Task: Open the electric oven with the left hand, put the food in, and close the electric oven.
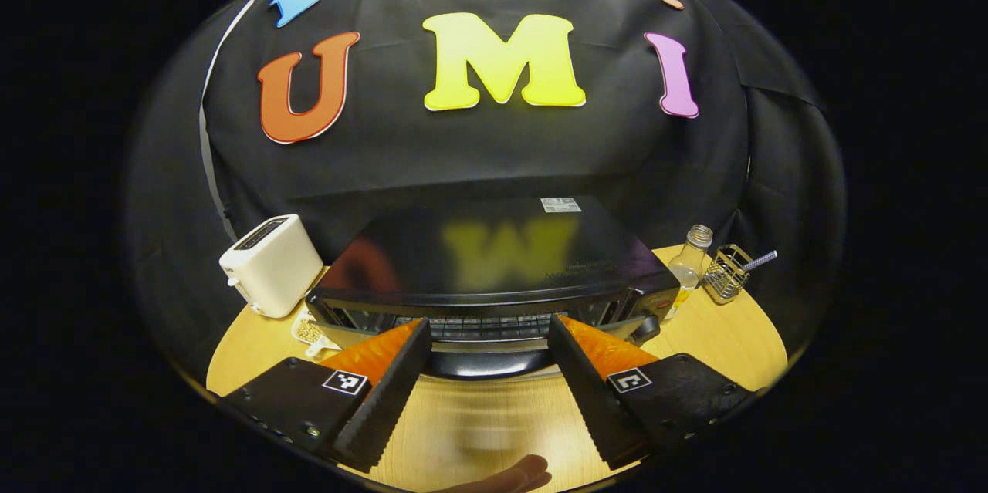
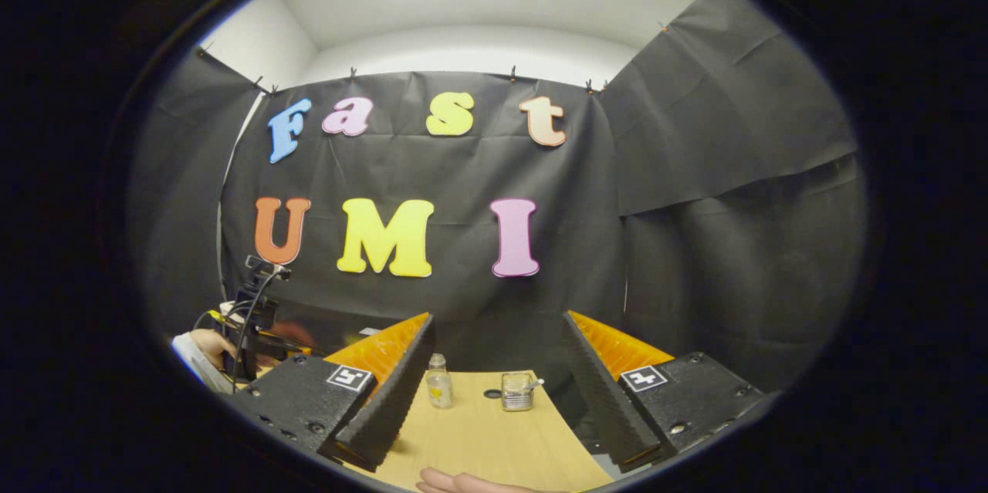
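Observation:
The black electric oven (image 1: 494,250) stands in the middle of the wooden table (image 1: 710,339), seen from above and in front. Its dark curved door handle (image 1: 482,362) runs across the front. My left gripper (image 1: 488,323) is open, with its fingers spread to either side of the handle and close to the oven's front. A small white dish with pale food (image 1: 310,333) lies at the oven's left front corner. My right gripper (image 2: 499,317) is open and holds nothing, raised over the table's right part. The left gripper and the hand (image 2: 207,344) holding it show at the far left of the right gripper view.
A white toaster (image 1: 270,265) stands left of the oven. A clear bottle (image 1: 691,258) and a wire basket (image 1: 727,273) stand to its right; the bottle (image 2: 439,389) and the basket (image 2: 517,391) also sit between my right fingers' line of sight. The table edge (image 2: 575,439) falls off right.

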`<state>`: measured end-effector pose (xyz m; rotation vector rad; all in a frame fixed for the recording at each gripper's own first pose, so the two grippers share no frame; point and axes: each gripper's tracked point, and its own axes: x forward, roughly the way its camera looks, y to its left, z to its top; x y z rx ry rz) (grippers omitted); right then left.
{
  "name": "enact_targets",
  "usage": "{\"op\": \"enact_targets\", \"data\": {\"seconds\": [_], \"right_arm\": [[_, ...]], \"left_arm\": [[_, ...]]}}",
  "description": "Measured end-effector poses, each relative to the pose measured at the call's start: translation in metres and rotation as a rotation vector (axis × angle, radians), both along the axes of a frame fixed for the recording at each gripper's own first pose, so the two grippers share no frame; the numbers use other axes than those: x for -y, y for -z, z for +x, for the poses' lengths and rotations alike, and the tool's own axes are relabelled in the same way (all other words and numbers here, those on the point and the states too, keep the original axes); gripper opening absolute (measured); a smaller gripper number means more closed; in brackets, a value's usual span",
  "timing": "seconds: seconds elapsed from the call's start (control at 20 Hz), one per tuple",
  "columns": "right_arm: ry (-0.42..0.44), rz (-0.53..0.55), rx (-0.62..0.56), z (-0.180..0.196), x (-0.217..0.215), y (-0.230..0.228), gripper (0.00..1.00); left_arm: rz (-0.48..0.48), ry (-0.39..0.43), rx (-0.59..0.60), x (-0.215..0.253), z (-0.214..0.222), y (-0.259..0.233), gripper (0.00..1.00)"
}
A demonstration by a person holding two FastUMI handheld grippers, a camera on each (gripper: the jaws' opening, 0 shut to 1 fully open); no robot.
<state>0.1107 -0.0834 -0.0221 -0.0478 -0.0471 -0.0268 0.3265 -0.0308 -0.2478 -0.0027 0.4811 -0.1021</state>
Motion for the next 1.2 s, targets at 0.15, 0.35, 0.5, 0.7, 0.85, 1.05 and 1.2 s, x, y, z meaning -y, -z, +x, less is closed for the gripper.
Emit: {"op": "enact_targets", "data": {"seconds": [0.15, 0.35, 0.5, 0.7, 0.85, 1.05, 1.2], "right_arm": [[-0.018, -0.004, -0.010, 0.000, -0.009, 0.004, 1.00], [-0.030, -0.002, -0.018, 0.002, -0.016, 0.009, 1.00], [-0.038, 0.002, -0.035, 0.006, -0.022, 0.014, 1.00], [-0.058, 0.008, -0.058, 0.012, -0.034, 0.024, 1.00], [-0.068, 0.010, -0.072, 0.014, -0.040, 0.032, 1.00], [-0.076, 0.004, -0.092, 0.017, -0.045, 0.043, 1.00], [-0.088, 0.004, -0.108, 0.019, -0.046, 0.053, 1.00]], "left_arm": [[0.001, 0.005, 0.015, -0.001, -0.019, 0.007, 0.97], [-0.004, 0.013, 0.036, -0.002, -0.051, 0.021, 0.96], [-0.011, 0.021, 0.035, 0.000, -0.072, 0.036, 0.97], [-0.008, 0.022, 0.028, -0.001, -0.093, 0.055, 0.97], [-0.004, 0.023, 0.026, -0.001, -0.103, 0.066, 0.97], [-0.006, 0.023, -0.005, 0.001, -0.117, 0.089, 0.96], [0.002, 0.028, -0.023, 0.001, -0.127, 0.107, 0.96]]}}
